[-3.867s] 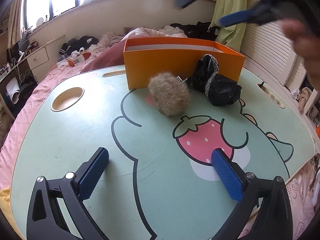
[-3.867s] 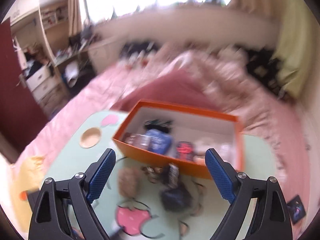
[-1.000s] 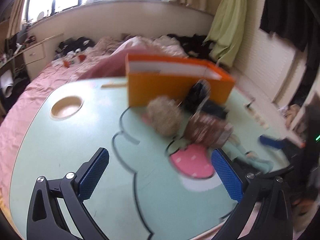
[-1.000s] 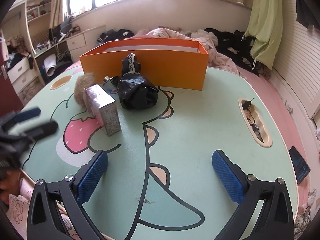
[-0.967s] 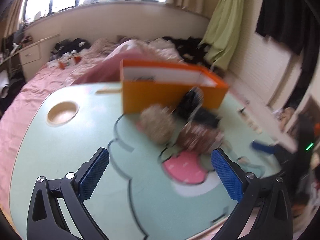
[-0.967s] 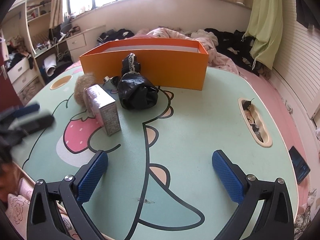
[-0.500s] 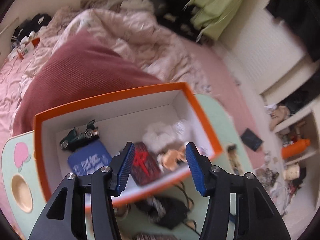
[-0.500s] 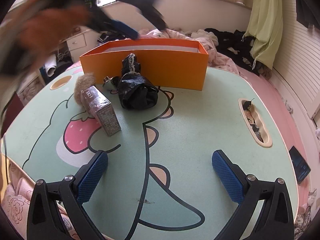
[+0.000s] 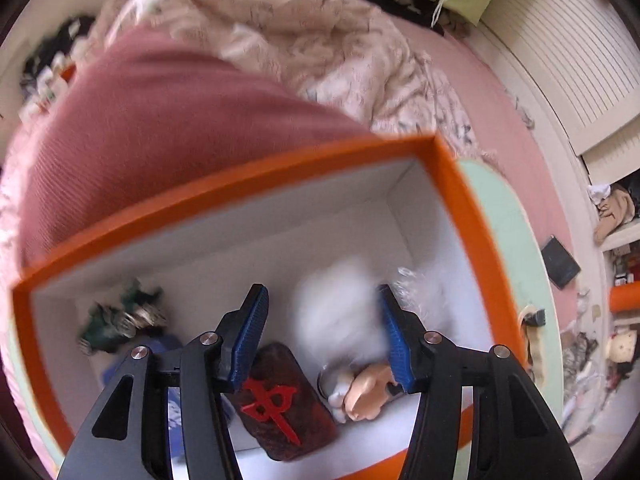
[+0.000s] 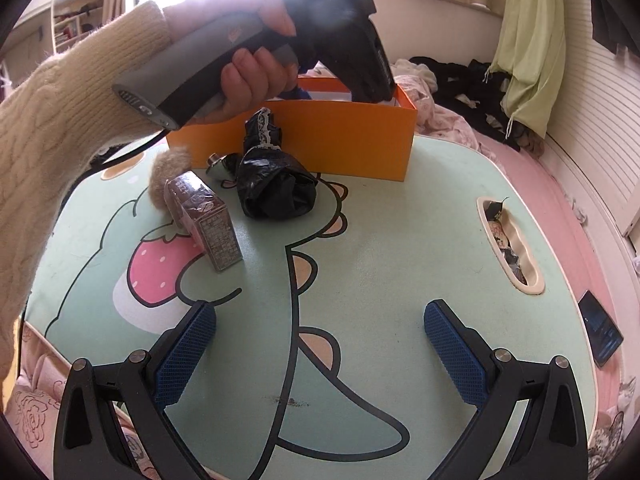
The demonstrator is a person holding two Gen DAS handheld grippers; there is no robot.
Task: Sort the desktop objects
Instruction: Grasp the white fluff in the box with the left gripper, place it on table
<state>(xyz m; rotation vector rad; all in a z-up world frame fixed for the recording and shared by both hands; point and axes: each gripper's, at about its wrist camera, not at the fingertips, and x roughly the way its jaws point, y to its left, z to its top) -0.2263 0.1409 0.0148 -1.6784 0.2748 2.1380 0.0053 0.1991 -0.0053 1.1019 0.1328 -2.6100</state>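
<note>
I'm holding the left claw point(image 9: 324, 336) nose-down over the orange box point(image 9: 460, 200), w/ the box filling the centre of the left wrist view. Big change vs a sec ago: back then that claw was low over the desk point(image 10: 380, 248) w/ jaws spread wide; now it's above the box interior and the jaws have just been closing to roughly half gap, w/ nothing between the pads, so not gripping anything. Below them, lower centre of frame, I'm seeing a dark red tile w/ red glyph point(image 9: 286, 400), a small beige figure point(image 9: 368, 390) to its right, a blurred white fluffy thing point(image 9: 336, 312) above that, and a green toy car point(image 9: 120, 320) at lower left. The right claw point(image 10: 320, 344) is sitting wide open and empty at the bottom of the right wrist view, hovering over the desk. Left of centre there, unsorted stuff is waiting: a brown carton point(image 10: 204, 220), a black bag bundle point(image 10: 276, 192), a tan fur ball point(image 10: 168, 172) and a small metal piece point(image 10: 218, 170), all in front of the box. My read: sorting is only partway done.
</note>
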